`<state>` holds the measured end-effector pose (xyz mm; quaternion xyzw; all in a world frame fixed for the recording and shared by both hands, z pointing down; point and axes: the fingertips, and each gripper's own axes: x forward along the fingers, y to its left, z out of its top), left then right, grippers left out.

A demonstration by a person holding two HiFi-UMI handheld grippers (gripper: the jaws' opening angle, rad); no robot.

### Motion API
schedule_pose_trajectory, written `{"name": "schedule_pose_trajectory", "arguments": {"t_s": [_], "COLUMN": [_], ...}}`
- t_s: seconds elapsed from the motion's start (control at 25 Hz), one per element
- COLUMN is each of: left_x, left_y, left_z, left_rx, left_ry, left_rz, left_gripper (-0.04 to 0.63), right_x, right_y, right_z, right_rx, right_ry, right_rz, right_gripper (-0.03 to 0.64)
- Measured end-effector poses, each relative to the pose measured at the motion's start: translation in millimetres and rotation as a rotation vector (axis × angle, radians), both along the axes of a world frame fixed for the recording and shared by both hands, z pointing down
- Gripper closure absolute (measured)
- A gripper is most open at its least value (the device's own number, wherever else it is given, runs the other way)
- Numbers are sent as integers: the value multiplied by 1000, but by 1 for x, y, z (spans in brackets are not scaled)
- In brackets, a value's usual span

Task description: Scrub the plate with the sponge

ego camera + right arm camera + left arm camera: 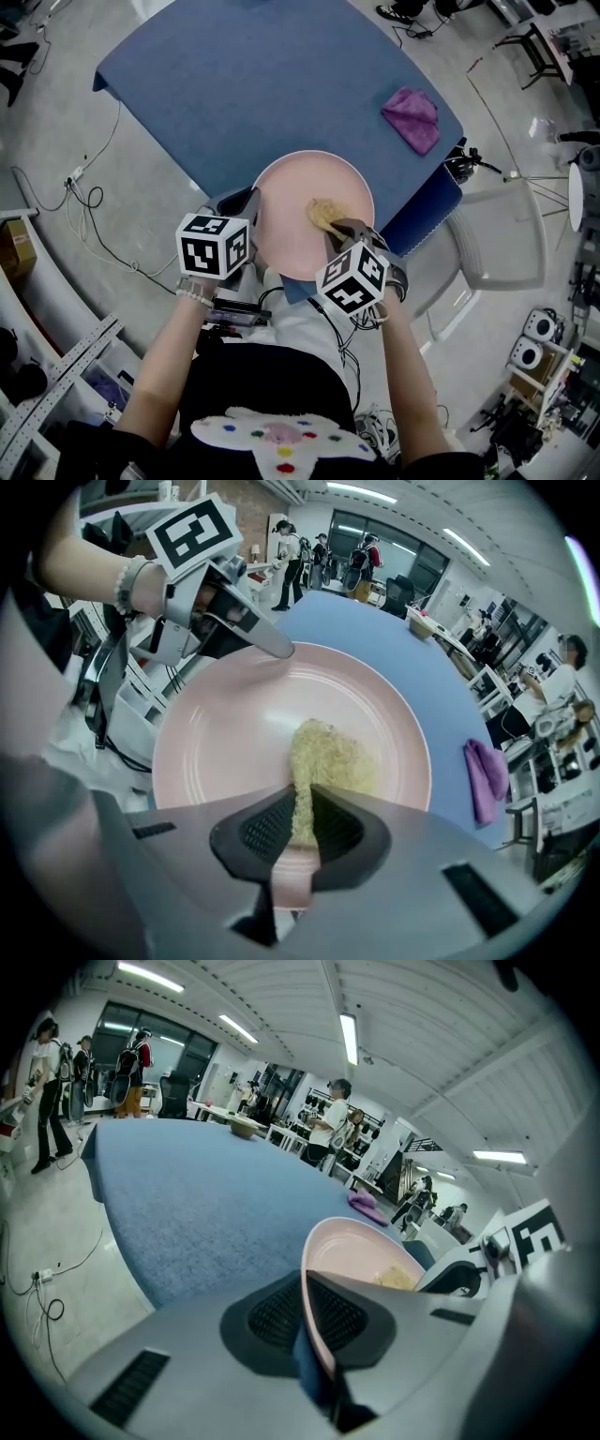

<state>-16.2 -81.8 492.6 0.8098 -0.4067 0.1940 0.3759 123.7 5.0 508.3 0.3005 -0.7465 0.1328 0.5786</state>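
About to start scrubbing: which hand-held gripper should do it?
Right: the right hand-held gripper is shut on the sponge, which lies on the plate; the left hand-held gripper grips the plate's rim.

Plate [291, 220] is at the near corner of my table [253, 84]. Sponge [323, 214] lies in the plate, right of centre. My left gripper [251, 202] is at the plate's left rim, with the rim between its jaws. My right gripper [342, 228] is at the near right, jaws pressed on the sponge's near end. Cloth [411, 119] lies on the table behind and right of the plate, well apart from it, near the table's right edge.
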Motion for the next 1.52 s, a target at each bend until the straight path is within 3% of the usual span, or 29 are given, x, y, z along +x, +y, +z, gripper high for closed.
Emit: {"name": "schedule_pose_trajectory", "arguments": {"t_s": [0.36,0.56,0.8,1.04,1.28,1.52], "left_x": [0,1,-1,4,6,11], "left_y": [0,-3,-16,-27,-26,-13], "left_z": [0,-14,-60,-122,-170,-205], "left_rx": [1,73,202,344,451,526], "left_ry": [-44,-80,-52,-6,-1,60], "left_rz": [45,150,161,208,252,294], "left_gripper": [565,532,534,575,584,584], "right_x": [-26,-32,-29,-22,-8,-1], "right_y": [23,21,-5,-28,-38,-39], "right_z": [-2,-14,-59,-112,-171,-205], "right_rx": [-54,-45,143,340,549,636], "right_ry": [-91,-227,-407,-505,-563,-569], "right_rz": [-39,56,236,368,408,430], "right_gripper": [575,575,575,575,575,575]}}
